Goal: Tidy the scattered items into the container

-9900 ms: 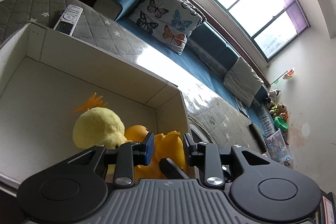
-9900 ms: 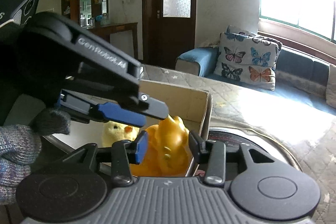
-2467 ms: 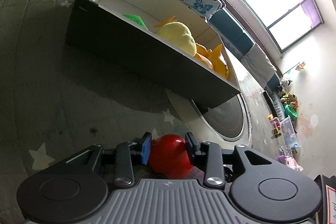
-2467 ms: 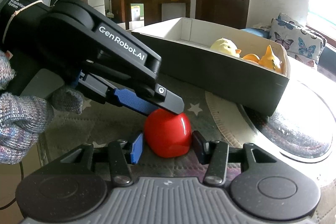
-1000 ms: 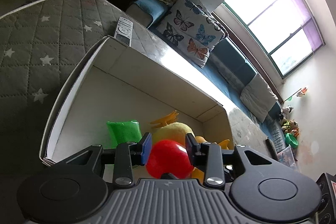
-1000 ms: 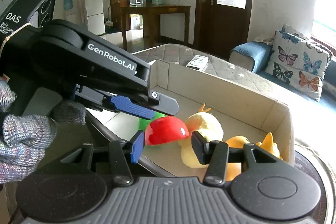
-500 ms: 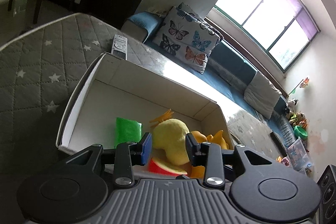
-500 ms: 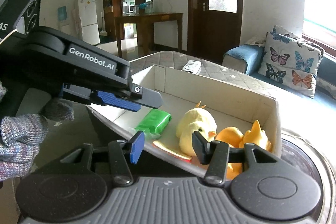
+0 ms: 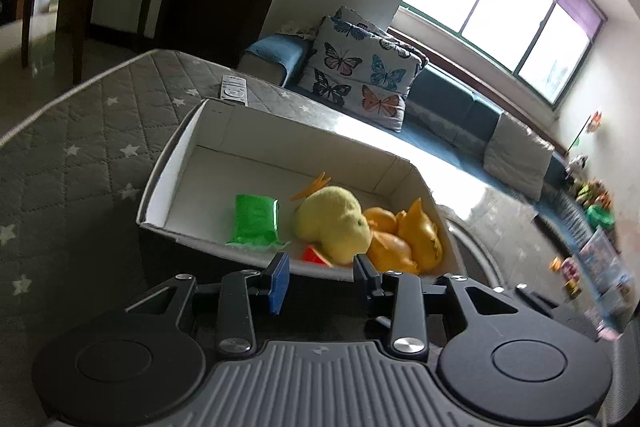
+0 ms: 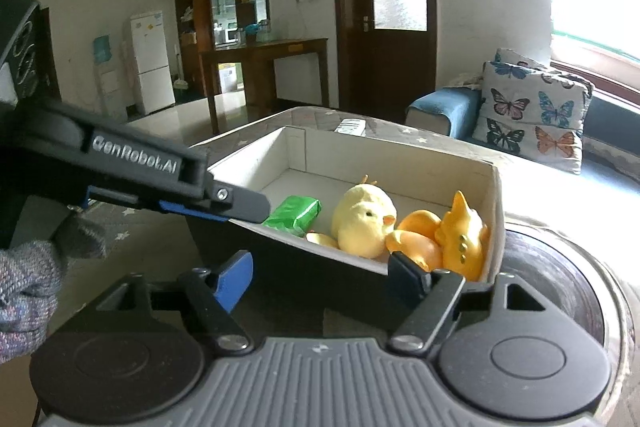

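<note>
A white-lined box [image 9: 188, 143] sits on the grey quilted surface and also shows in the right wrist view [image 10: 400, 163]. Inside lie a green packet [image 9: 254, 219], a yellow plush chick [image 9: 332, 223], orange toys [image 9: 416, 235] and a red apple [image 9: 314, 254], mostly hidden by the chick and the box's near wall. In the right wrist view I see the packet [image 10: 296, 213], chick [image 10: 364, 221] and orange toys [image 10: 460, 239]. My left gripper [image 9: 320, 277] is open and empty just in front of the box. My right gripper [image 10: 320, 275] is open wide and empty beside it.
A white remote [image 9: 235, 90] lies on the quilt behind the box. A round dark glass plate [image 10: 560, 291] sits right of the box. A butterfly cushion [image 9: 360, 79] rests on the blue sofa beyond. Toys clutter the far right corner [image 9: 592, 203].
The left gripper carried the red apple over the box and let it go inside. Both grippers have drawn back from the box; the right one has opened wider.
</note>
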A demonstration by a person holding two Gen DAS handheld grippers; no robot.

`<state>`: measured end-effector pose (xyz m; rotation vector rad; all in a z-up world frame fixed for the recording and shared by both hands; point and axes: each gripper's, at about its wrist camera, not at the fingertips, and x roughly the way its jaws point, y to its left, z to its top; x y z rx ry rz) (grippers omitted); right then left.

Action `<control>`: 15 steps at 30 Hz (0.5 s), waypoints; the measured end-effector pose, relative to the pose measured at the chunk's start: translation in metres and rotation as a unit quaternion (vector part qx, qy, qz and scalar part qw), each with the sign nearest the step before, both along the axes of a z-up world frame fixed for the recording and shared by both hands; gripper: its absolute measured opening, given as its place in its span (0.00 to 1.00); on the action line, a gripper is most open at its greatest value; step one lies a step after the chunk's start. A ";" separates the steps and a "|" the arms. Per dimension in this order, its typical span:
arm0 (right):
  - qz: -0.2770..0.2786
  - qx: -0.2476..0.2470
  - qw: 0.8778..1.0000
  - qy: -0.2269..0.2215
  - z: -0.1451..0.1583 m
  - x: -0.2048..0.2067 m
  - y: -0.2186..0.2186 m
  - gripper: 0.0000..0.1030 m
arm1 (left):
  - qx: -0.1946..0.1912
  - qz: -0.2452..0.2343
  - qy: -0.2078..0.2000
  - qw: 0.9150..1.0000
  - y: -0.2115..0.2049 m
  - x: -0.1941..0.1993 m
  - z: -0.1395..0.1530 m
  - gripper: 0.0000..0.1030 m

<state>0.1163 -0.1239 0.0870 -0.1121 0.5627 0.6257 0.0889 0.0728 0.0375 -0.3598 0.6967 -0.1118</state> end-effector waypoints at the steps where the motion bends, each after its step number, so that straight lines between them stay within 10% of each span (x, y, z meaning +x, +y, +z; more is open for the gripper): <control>1: -0.004 0.002 1.000 0.000 0.000 -0.002 -0.002 0.80 | 0.005 0.000 0.001 1.000 -0.001 -0.002 -0.001 0.36; 15: -0.019 -0.014 0.999 -0.026 -0.002 -0.025 -0.003 1.00 | 0.074 0.019 0.016 0.997 -0.013 -0.026 -0.018 0.36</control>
